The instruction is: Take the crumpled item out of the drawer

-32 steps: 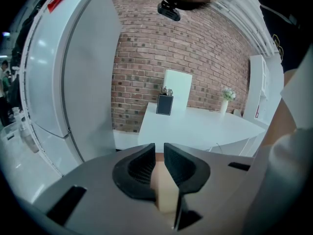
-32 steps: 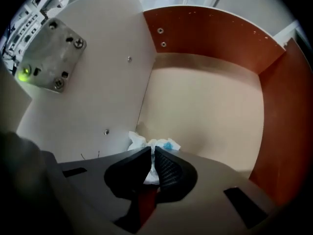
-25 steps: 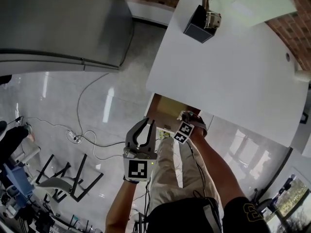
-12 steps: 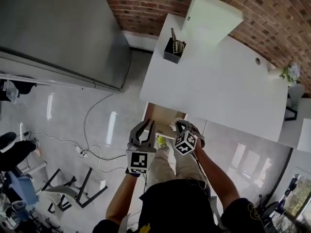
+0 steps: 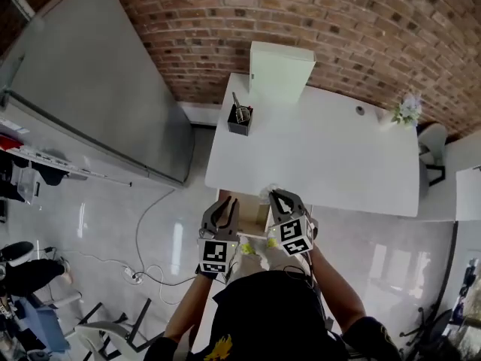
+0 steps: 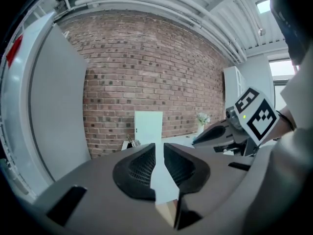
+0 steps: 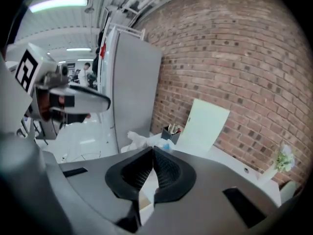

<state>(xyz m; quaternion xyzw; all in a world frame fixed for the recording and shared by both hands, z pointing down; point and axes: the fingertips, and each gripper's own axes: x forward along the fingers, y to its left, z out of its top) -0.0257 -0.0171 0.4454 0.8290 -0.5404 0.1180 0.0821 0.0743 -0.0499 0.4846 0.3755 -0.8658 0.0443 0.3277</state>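
A white crumpled item (image 7: 141,139) with a small blue patch sticks out past the tips of my right gripper (image 7: 152,150), which is shut on it. In the head view the right gripper (image 5: 277,196) holds the crumpled item (image 5: 267,194) at the front edge of the white table (image 5: 338,156), above the open drawer (image 5: 242,203). My left gripper (image 5: 223,207) hangs just left of the drawer. In the left gripper view a narrow gap shows between the jaws of the left gripper (image 6: 159,145), with nothing in it.
On the table stand a black pen holder (image 5: 239,119), a white box (image 5: 279,70) against the brick wall, and a small flower plant (image 5: 408,110). A grey partition (image 5: 90,89) rises to the left. A cable (image 5: 143,258) lies on the glossy floor.
The right gripper has come up from the drawer to the table's front edge with the crumpled item. The head view has swung up, so the wall and whole table show.
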